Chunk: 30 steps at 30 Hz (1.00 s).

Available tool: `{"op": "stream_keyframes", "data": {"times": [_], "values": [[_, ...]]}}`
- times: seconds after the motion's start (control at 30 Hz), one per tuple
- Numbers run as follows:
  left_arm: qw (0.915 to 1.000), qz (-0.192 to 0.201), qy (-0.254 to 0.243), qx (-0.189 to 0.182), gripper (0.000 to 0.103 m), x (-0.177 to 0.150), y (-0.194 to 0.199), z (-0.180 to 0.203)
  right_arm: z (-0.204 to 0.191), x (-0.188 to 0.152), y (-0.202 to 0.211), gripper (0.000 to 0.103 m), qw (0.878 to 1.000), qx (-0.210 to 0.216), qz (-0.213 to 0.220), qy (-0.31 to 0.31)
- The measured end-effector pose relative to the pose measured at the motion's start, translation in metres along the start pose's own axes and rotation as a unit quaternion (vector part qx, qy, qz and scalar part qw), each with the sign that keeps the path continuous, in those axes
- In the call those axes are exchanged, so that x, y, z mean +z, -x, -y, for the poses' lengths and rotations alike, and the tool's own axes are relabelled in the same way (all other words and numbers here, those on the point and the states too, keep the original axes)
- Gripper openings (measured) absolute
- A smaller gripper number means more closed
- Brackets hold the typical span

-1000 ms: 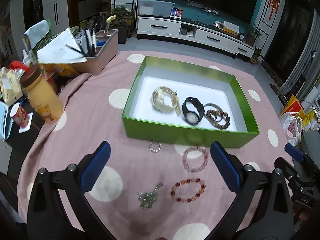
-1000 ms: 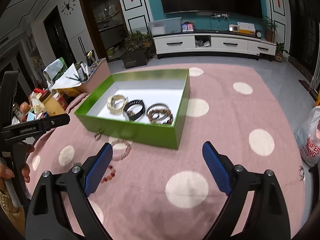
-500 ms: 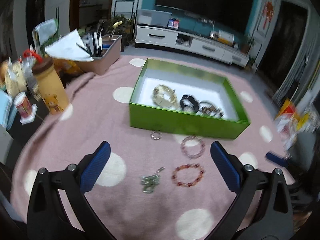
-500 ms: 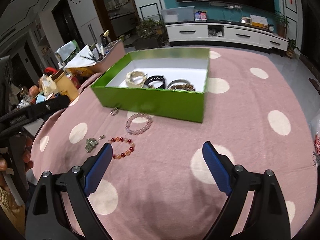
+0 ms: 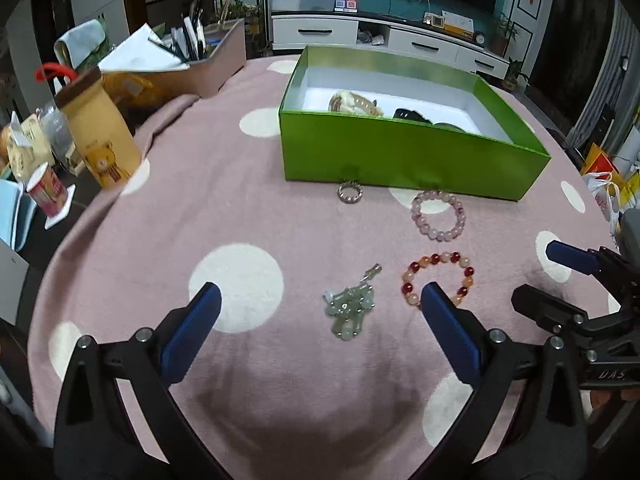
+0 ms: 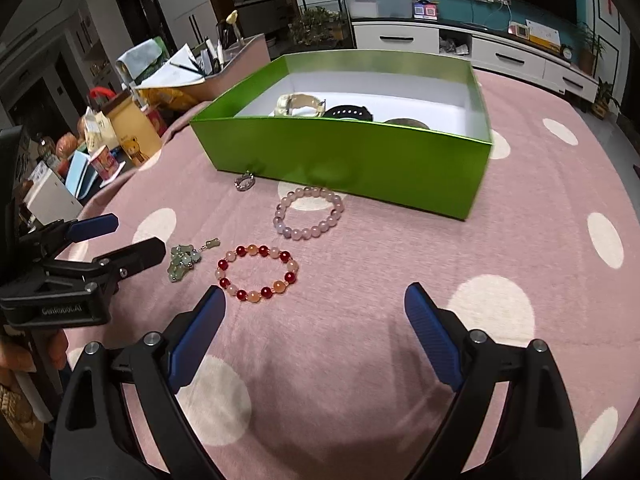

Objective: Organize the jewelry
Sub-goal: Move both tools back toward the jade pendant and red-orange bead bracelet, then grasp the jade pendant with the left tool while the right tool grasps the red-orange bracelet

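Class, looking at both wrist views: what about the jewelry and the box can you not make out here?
- Left wrist view: the green box near wall hides most of the watches and bracelet inside.
- Right wrist view: same wall hides them too.
- The small ring is too small for detail.
- The green pendant is a tangled cluster; its shape is unclear.

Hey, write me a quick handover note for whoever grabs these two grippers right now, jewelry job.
Left gripper: open, empty, hovering over the green bead charm.
Right gripper: open, empty, just short of the red and orange bracelet.
Done: a pale gold watch, a black watch and at least one more piece lie in the green box.
Left on the pink dotted cloth: the charm, the red and orange bracelet, the pale pink bracelet, and the small silver ring close to the box's front wall.
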<state>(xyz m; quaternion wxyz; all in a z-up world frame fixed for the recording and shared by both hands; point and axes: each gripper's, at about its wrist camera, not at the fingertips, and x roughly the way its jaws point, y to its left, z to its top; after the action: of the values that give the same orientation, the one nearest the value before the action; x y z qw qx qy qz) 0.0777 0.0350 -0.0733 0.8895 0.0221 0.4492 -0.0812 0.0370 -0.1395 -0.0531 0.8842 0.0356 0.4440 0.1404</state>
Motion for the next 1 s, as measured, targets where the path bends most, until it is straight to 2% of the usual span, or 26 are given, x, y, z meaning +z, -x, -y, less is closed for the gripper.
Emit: {"op": "stream_keyframes", "data": {"times": [0.1,0.2,0.23,0.37,0.5,0.6,0.63,0.73,0.8,0.83,1.0], "values": [[1.0,0.006,-0.001,-0.001,0.097,-0.003,-0.006,0.0,-0.005,0.002,-0.008,0.081,1.0,-0.003,0.0,0.008],[0.9999,0.0,-0.005,-0.009,0.082,-0.004,-0.014,0.002,-0.011,0.004,-0.019,0.07,1.0,-0.012,-0.005,0.018],[0.9999,-0.003,-0.007,-0.01,0.074,-0.004,-0.016,0.003,-0.011,0.004,-0.023,0.065,1.0,-0.013,-0.008,0.02],[0.9997,-0.01,-0.016,-0.016,0.057,-0.006,-0.024,0.006,-0.018,0.005,-0.035,0.053,0.999,-0.021,-0.014,0.036],[0.9993,-0.008,-0.03,-0.022,0.052,-0.008,-0.028,0.011,-0.024,0.007,-0.043,0.044,0.998,-0.029,-0.017,0.051],[0.9989,-0.009,-0.041,-0.022,0.041,-0.01,-0.031,0.015,-0.026,0.008,-0.045,0.035,0.997,-0.038,-0.013,0.059],[0.9988,-0.011,-0.043,-0.021,0.037,-0.01,-0.033,0.016,-0.027,0.008,-0.046,0.03,0.997,-0.045,-0.012,0.062],[0.9987,-0.007,-0.048,-0.016,0.035,-0.012,-0.033,0.017,-0.027,0.009,-0.047,0.018,0.996,-0.052,-0.01,0.066],[0.9986,-0.005,-0.05,-0.018,0.028,-0.013,-0.032,0.018,-0.027,0.009,-0.047,0.009,0.996,-0.051,-0.01,0.066],[0.9984,-0.005,-0.052,-0.02,0.022,-0.013,-0.031,0.019,-0.028,0.009,-0.047,0.009,0.996,-0.052,-0.01,0.066],[0.9984,-0.004,-0.051,-0.022,0.02,-0.014,-0.029,0.02,-0.027,0.009,-0.042,0.007,0.997,-0.051,-0.008,0.062]]}}
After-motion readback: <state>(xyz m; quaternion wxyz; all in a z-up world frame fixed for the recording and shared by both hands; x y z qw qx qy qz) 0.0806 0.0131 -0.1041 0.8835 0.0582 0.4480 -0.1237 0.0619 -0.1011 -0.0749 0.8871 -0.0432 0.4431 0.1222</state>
